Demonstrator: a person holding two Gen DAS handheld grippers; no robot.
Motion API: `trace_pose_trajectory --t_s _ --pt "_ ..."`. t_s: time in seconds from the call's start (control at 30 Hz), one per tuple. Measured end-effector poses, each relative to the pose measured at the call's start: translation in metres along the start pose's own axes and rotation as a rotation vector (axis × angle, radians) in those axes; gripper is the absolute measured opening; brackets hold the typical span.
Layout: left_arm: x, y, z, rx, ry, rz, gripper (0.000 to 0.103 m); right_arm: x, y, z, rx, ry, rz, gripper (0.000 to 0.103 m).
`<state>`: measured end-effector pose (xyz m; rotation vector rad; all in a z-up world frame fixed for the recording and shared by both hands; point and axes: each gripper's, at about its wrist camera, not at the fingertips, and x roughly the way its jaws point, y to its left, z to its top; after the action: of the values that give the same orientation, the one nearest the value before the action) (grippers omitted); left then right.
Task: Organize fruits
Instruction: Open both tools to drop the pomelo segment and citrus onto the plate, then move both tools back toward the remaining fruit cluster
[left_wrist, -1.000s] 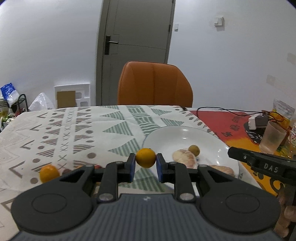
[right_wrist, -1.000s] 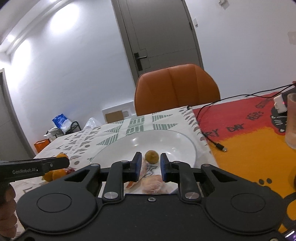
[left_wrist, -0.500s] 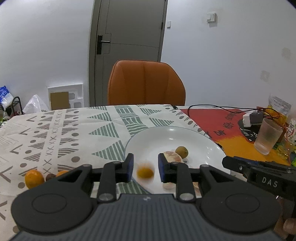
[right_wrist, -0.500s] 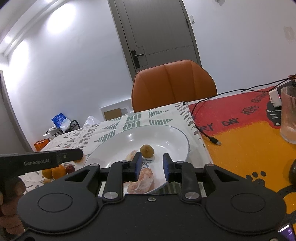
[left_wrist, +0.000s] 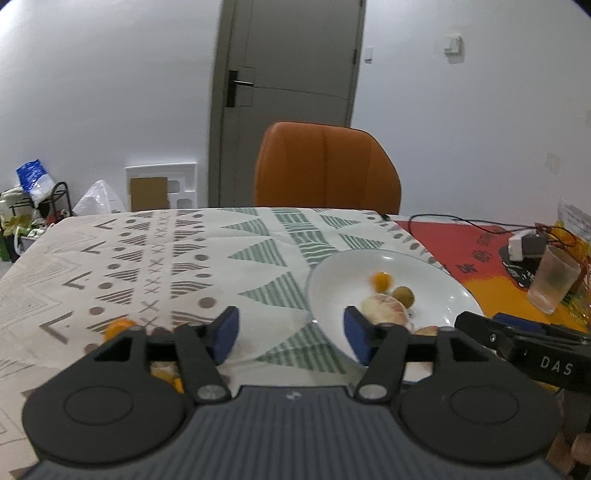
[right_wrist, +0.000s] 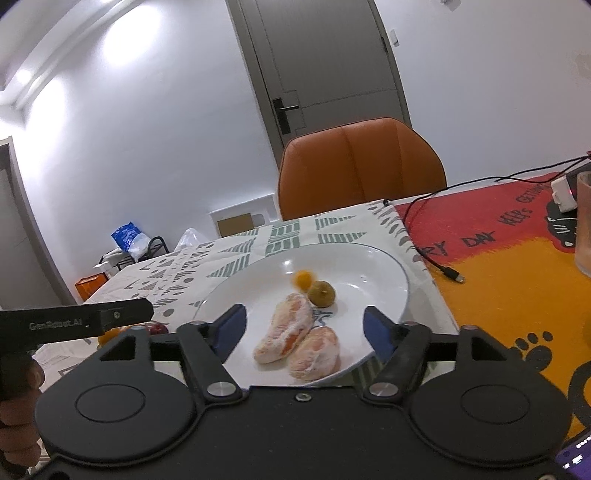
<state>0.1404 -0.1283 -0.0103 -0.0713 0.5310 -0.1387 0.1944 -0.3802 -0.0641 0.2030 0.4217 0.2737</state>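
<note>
Released a second ago, my small orange (left_wrist: 381, 280) now sits on the white plate (left_wrist: 436, 275); left gripper (left_wrist: 291, 332) and right gripper (right_wrist: 306, 325) fingers spread wide, empty. Next: fruit left of the plate, gripped gently.

Orange chair (left_wrist: 327, 168) seen tucked at far edge of table, behind patterned tablecloth (left_wrist: 155, 258) spread over table's left part. Red-and-orange mat (right_wrist: 517, 266) with lettering and paw prints laid over right part. Black cable (right_wrist: 436, 254) trailed across mat, plug end resting near cloth's right edge. Frosted plastic cup (left_wrist: 554, 278) stood upright near right edge, white adapter (left_wrist: 521, 245) just beyond it. Grey door (left_wrist: 291, 92) shut in far wall. Wire rack with blue bag (left_wrist: 33, 181) seen on floor, left.
</note>
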Motion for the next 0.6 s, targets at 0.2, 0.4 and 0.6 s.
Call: trace_pose_trajectory --t_s 0.2,0.4,0.6 --pt "-0.012 0.021 -0.001 -0.037 -0.011 0.025 0.083 -0.002 0.014 0.001 -0.003 -0.012 0.013 0.099" --pt "-0.024 0.037 -0.001 -0.054 -0.014 0.076 0.086 -0.004 0.025 0.001 0.013 -0.013 0.04 0.103" --pt "-0.034 0.049 -0.004 -0.071 -0.019 0.108 0.086 -0.005 0.036 0.0 0.006 -0.002 0.064 0.103"
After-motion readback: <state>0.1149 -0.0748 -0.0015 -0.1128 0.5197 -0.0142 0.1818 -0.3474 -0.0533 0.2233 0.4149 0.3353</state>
